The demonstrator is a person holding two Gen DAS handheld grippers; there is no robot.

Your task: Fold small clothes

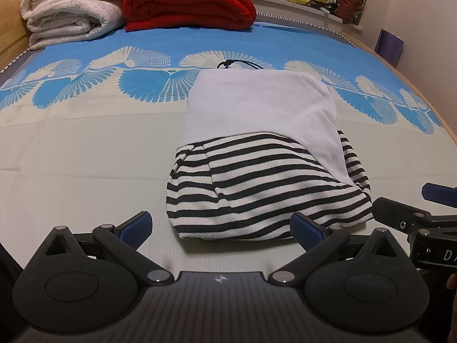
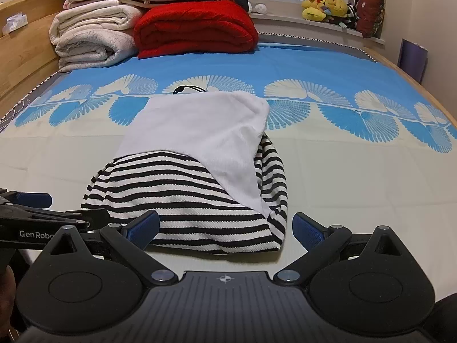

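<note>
Folded striped garment [image 1: 265, 188] lies flat on bedsheet [image 1: 85, 157], white cloth [image 1: 257, 105] atop it. My left claw [image 1: 221, 228] and right claw [image 2: 225, 228], just before the garment, gape empty.

In the right wrist view, white lettering reading "GenRobo" stood on the black side of the left gripper [image 2: 71, 217], cut off behind the camera gripper's own linkage. In the left wrist view, the black body of the right gripper [image 1: 400, 200] bore the white letters "DA", cut off at the frame edge. A small compass-like cross mark sat on each camera gripper's ridged black base; no other text could be read.
</note>
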